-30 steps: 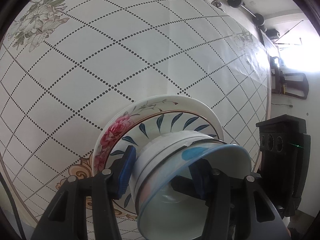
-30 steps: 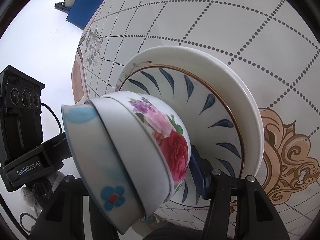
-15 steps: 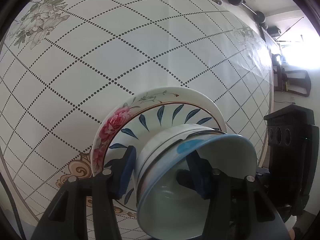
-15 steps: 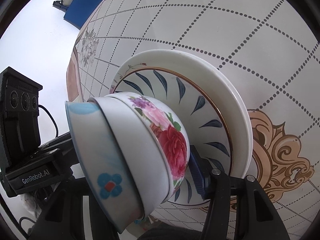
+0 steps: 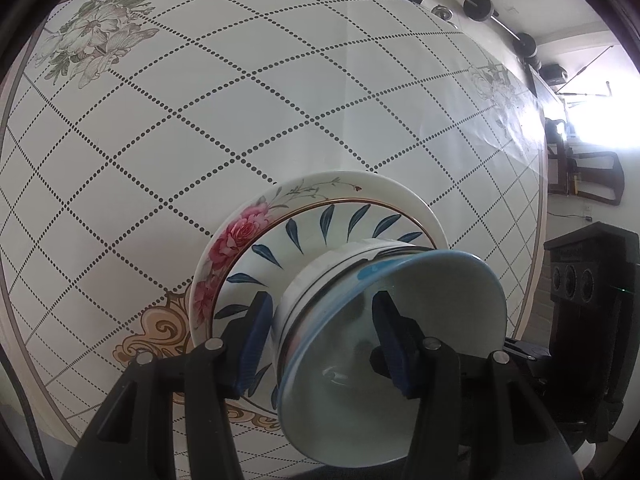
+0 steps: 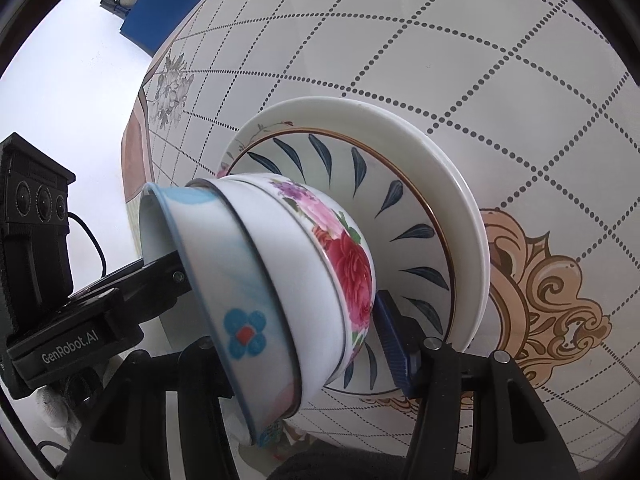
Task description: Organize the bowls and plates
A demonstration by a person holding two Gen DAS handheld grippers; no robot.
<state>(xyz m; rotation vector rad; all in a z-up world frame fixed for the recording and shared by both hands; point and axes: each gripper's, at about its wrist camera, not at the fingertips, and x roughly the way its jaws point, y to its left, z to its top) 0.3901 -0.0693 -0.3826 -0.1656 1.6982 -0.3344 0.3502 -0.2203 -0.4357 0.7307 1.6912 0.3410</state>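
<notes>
Two grippers shared the nested bowls [image 6: 280, 280]: the left gripper [image 5: 320, 332] pinched their wall, one finger inside, while the right gripper [image 6: 304, 344] clamped their opposite side, presumably steadying the tilted load over the stacked plates [image 6: 460, 216]. Whether the bowls touched the plates could not be determined. Nothing obstructed the patterned table [image 5: 200, 128]; dark furniture [image 5: 584, 176] stood far right, well apart.

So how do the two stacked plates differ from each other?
The lower plate is wider, with a plain white rim and pink roses; the upper plate is smaller, gold-edged, with dark blue leaf strokes. The lower rests on the tablecloth; the upper carries the stacked bowls. Both are round and white.
</notes>
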